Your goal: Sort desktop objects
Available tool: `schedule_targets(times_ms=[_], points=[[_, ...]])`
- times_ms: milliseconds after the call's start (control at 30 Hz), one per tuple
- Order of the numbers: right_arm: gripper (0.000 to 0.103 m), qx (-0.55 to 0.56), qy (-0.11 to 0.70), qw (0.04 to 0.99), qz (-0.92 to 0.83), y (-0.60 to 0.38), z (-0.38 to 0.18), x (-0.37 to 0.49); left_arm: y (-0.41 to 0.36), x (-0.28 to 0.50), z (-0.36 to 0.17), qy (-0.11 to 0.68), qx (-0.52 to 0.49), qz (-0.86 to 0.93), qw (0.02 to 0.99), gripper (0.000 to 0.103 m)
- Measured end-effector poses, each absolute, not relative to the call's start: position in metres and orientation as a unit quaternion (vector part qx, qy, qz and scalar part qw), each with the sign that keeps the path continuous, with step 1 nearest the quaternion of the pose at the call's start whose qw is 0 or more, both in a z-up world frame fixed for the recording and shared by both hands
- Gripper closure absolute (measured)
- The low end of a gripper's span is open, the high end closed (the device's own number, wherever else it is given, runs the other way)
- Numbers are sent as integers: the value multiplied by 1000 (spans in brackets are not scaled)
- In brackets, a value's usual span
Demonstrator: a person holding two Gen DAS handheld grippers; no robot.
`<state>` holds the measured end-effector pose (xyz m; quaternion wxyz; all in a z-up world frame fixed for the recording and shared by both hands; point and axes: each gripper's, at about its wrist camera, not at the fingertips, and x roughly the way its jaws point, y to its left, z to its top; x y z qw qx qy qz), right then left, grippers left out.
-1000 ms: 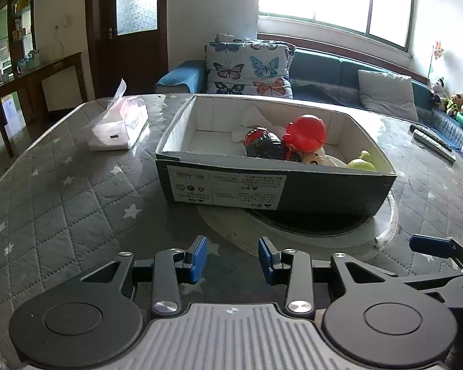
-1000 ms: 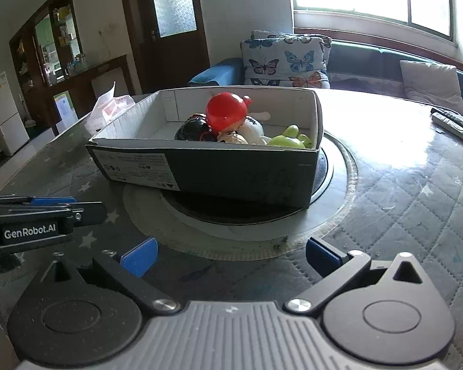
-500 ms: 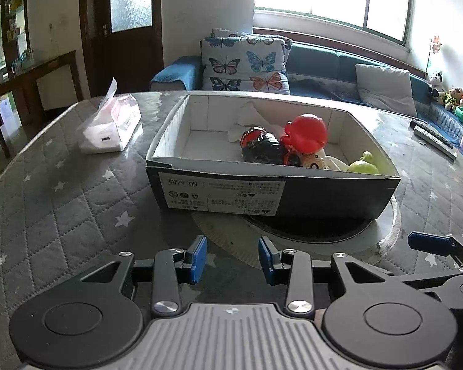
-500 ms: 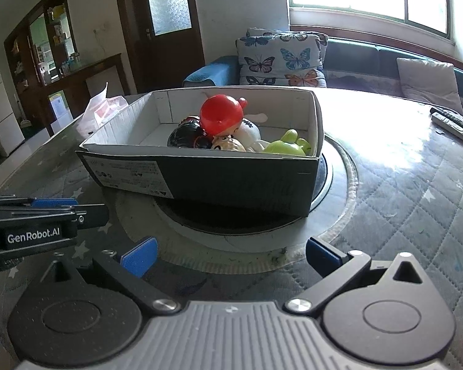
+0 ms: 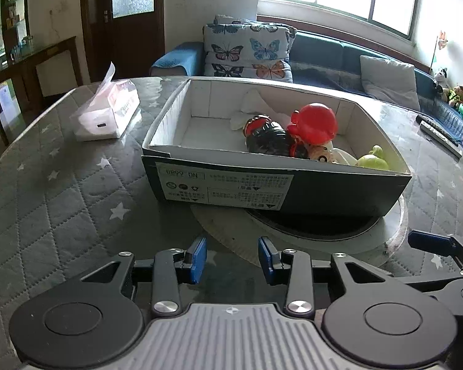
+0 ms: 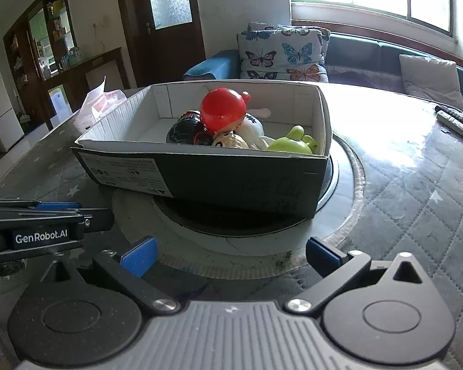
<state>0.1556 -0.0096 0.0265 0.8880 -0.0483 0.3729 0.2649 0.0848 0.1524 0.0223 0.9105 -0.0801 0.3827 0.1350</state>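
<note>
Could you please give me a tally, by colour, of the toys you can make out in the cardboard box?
Red: 1, the round red toy
Black with red trim: 1, the black toy
White or cream: 2, the white toy and the cream figure
Green: 1, the green frog toy
Total: 5 toys in the cardboard box; others may be hidden beneath.

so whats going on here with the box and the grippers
A person holds two grippers low over the table, in front of a shoebox. Both are empty: the left gripper is partly open, the right gripper wide open. The toys, including a red-capped figure and a green frog, already sit in the box. A tissue pack lies beside it.
</note>
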Motion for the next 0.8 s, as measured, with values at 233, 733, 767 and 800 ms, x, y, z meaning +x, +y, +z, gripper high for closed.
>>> schedule_targets(times_ms=[233, 733, 767, 800], points=[[0, -50, 377, 887, 262, -8, 24, 161, 155, 88, 20, 384, -80, 135, 910, 64], [0, -52, 379, 887, 257, -1, 23, 170, 158, 95, 23, 376, -61, 136, 915, 64], [0, -52, 380, 887, 257, -1, 23, 170, 157, 96, 23, 375, -60, 136, 915, 64], [0, -52, 379, 887, 257, -1, 23, 171, 157, 96, 23, 375, -58, 136, 915, 64]])
